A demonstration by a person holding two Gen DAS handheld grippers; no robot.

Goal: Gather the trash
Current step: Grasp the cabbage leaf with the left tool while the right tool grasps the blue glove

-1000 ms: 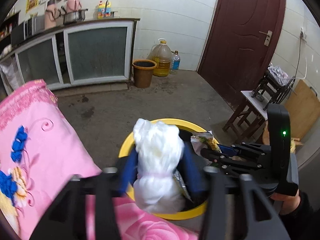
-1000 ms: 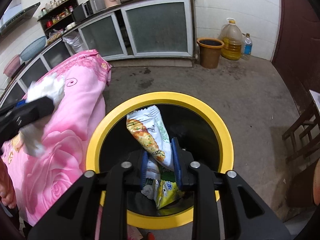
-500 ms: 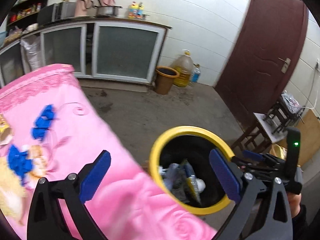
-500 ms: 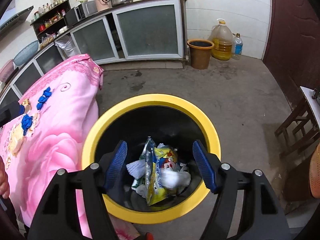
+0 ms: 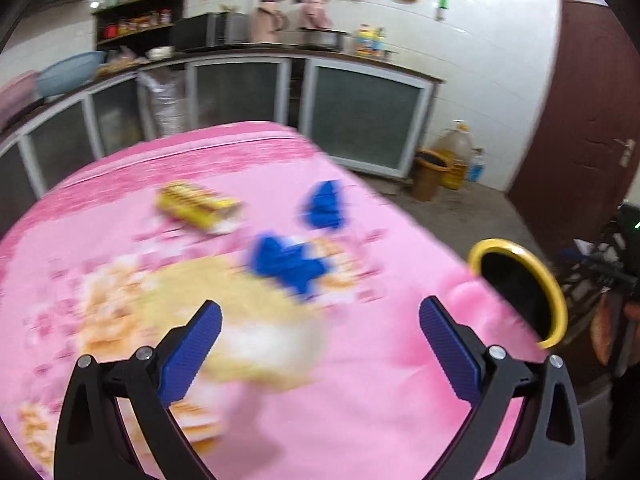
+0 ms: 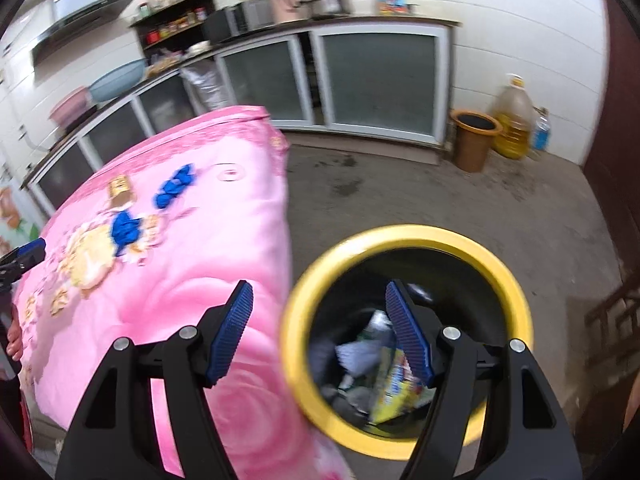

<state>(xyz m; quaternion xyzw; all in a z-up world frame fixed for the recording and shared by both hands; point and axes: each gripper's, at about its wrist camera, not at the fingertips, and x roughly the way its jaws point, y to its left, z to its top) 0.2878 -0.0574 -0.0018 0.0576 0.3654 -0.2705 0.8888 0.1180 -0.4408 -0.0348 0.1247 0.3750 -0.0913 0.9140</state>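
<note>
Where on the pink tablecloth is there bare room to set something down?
The pink tablecloth is bare along its near edge beside the yellow-rimmed bin, and along the far edge toward the cabinets. The one item on it is the yellow snack wrapper, far left of middle. The blue and yellow shapes are print.

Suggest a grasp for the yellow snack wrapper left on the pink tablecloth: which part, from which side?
Probably across the short width of the yellow wrapper, near its middle, coming from above. It lies flat and elongated on the pink tablecloth, so a sideways approach would likely slide under or push it. The left gripper is open and empty, with the wrapper ahead of it; motion blur hides the wrapper's folds and edges.
</note>
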